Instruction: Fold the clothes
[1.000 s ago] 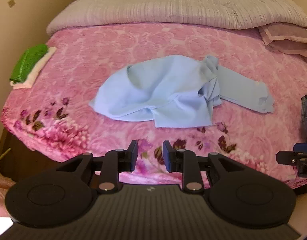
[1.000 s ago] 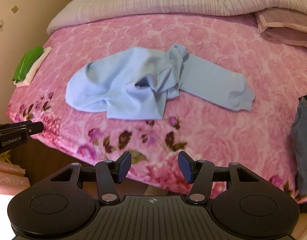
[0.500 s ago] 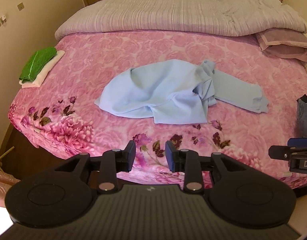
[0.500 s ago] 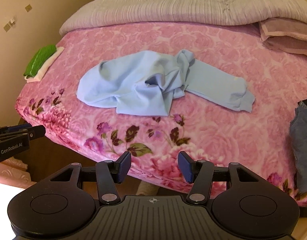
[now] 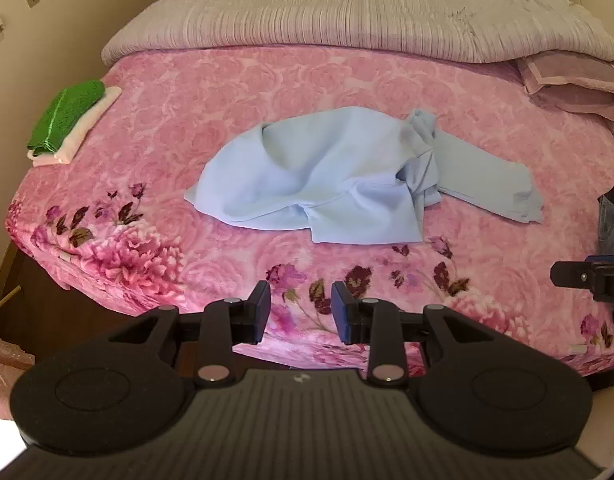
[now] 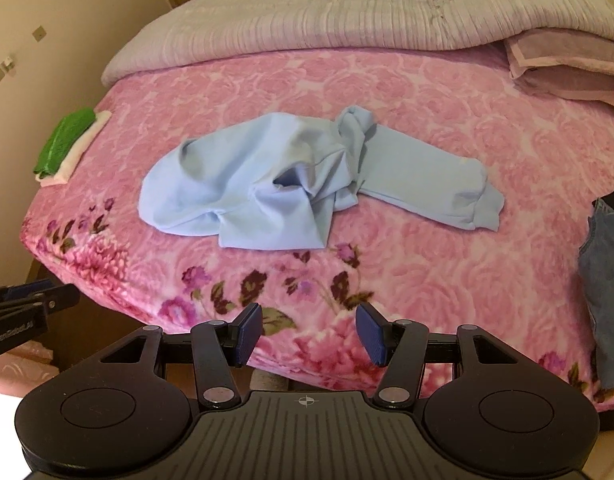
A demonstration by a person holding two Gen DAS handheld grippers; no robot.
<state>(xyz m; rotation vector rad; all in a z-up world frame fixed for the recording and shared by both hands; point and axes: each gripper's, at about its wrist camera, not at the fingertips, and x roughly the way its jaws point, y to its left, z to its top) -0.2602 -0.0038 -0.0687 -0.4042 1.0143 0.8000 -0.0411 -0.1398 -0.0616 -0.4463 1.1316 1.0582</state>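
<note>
- Left wrist view: the left tool point(image 5: 301, 306) hangs over the near edge of the bed point(image 5: 243, 80), released and holding nothing. Its jaws have just been opening, with only the bedspread seen between them; this suggests preparation for a first grasp.
- The shirt point(image 5: 331, 180) lies crumpled mid-bed, well apart from the tool. Its long axis runs left to right, and one sleeve point(image 5: 487, 178) points right, cuff outermost.
- A folded stack point(image 5: 69, 122) sits at the left edge; folding of the shirt is not yet begun.
- Right wrist view: the right tool point(image 6: 309, 334) is released wide, empty, short of the shirt point(image 6: 243, 184).
- The sleeve point(image 6: 431, 182) trails right and slightly toward the viewer; dark denim point(image 6: 605, 276) lies at the far right.
</note>
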